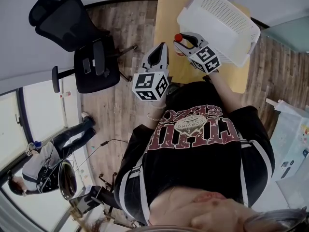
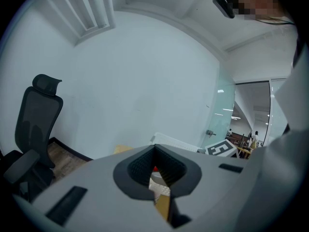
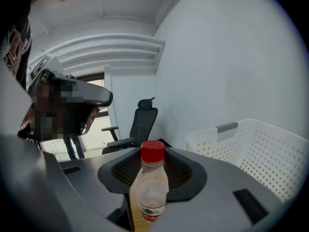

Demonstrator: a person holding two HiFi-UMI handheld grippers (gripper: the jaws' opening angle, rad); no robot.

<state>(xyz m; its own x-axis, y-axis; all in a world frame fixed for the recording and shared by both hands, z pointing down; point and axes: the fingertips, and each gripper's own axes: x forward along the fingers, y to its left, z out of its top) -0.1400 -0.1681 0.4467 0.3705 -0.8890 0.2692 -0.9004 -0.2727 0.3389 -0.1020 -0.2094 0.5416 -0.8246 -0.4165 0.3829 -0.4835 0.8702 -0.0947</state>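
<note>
**Right gripper.** The right gripper [image 1: 179, 41] has its grey moulded jaws closed on a small bottle [image 3: 150, 187]. The bottle is clear, round-bodied plastic with a smooth red screw cap and a paper label low on its body. It stands upright between the two dark ribbed pads [image 3: 181, 170], clamped at the body. The neck and cap rise clear above the fingertips. The bottle is held in the air over the table edge, just beside the basket and not touching it.

**Left gripper.** The left gripper [image 1: 161, 50] is of the same grey plastic with the same ribbed black pads [image 2: 137, 167]. Its fingertips meet at a point and nothing is held between them. Only a thin slit remains lower down, through which a sliver of the red cap and the table show. It is raised near the right gripper, on that gripper's left.

**Surroundings.**
- A white plastic basket [image 1: 231, 13], rectangular, with perforated walls and rounded corners, sits on the table, tilted in the head view.
- The table [image 1: 166, 13] has a pale, smooth wooden top.
- The floor [image 1: 116, 110] is grey-brown wood plank.
- A black mesh-back office chair [image 1: 82, 42] stands well apart, by the white wall.
</note>
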